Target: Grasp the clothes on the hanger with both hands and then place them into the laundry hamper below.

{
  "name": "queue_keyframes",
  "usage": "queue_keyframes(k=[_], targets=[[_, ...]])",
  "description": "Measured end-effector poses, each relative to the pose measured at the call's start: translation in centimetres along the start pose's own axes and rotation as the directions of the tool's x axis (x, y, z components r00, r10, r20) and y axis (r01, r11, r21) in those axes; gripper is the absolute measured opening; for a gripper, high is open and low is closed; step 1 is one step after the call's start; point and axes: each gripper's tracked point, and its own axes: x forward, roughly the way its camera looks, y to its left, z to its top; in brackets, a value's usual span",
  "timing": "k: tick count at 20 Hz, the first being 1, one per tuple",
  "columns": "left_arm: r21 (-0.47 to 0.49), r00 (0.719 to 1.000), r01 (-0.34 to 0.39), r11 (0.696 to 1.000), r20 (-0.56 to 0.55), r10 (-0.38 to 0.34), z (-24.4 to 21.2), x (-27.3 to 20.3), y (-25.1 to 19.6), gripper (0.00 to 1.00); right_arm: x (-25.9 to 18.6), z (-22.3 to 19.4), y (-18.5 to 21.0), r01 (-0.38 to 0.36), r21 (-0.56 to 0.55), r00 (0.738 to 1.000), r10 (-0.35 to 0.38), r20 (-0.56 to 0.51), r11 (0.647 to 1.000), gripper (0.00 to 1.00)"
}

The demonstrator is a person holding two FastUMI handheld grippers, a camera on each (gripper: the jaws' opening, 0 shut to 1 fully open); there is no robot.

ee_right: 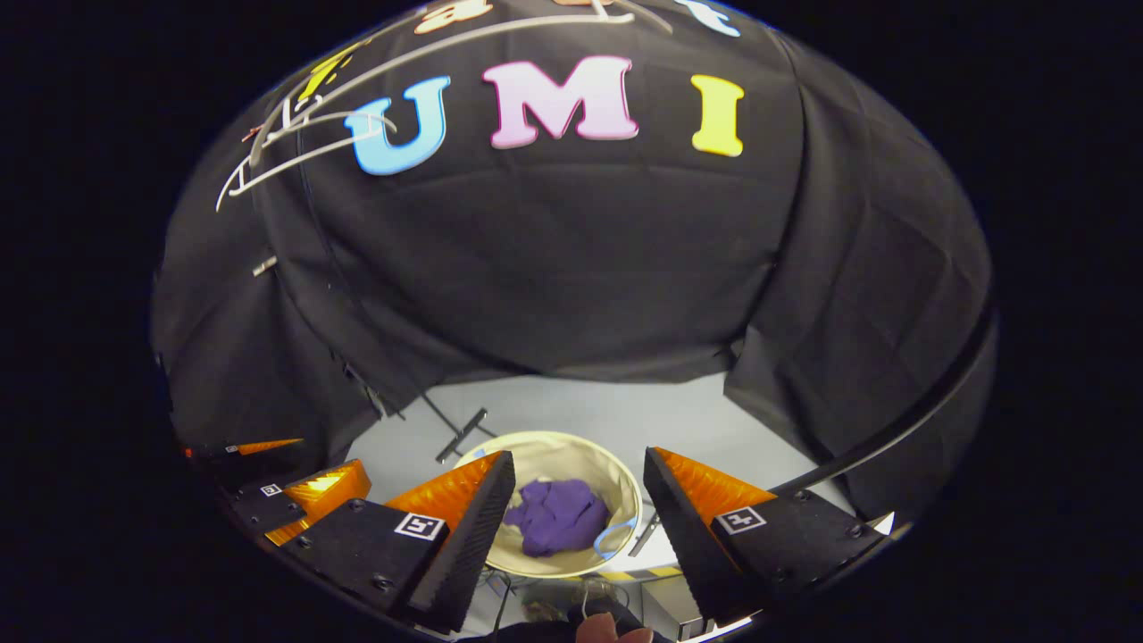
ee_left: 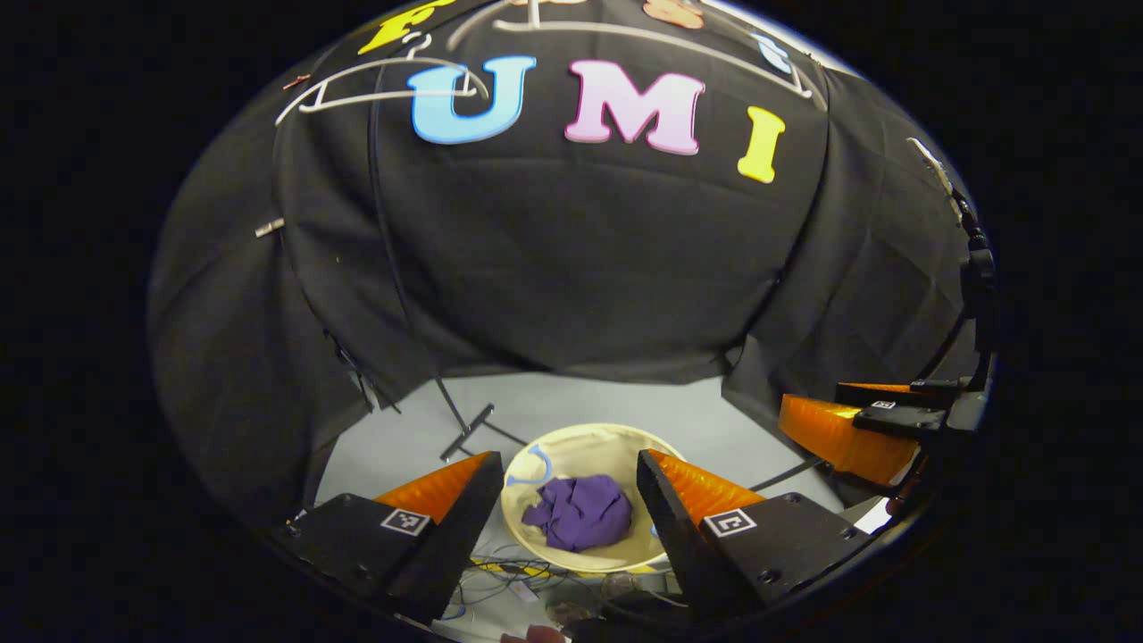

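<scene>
Both tongs, left tongs [ee_left: 567,500] and right tongs [ee_right: 576,500], hang spread and empty over the hamper [ee_left: 571,442].
Purple clothes [ee_left: 580,511] lie bunched inside it (soft, light, I judge); I'd pinch any raised fold.

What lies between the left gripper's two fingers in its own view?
In the left gripper view, the cream laundry hamper holding the crumpled purple garment lies beyond the open left gripper.
</scene>
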Motion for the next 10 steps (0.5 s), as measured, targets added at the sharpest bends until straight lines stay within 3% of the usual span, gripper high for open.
queue_keyframes(k=[3,6,10], targets=[[0.025,0.990,0.010,1.000,0.140,-0.013,5.0,-4.4,0.0,0.95,-4.6,5.1,-0.3,0.020,-0.010,0.989,-0.019,0.147,1.000,0.94],[0.037,0.966,0.023,0.999,0.256,-0.032,8.3,-9.1,0.2,0.95,-9.9,10.0,1.1,0.045,-0.042,0.960,-0.032,0.279,0.998,0.94],[0.056,0.927,0.039,0.998,0.370,-0.057,12.1,-14.7,0.9,0.95,-15.5,12.6,2.4,0.046,-0.026,0.925,-0.032,0.380,0.999,0.94]])
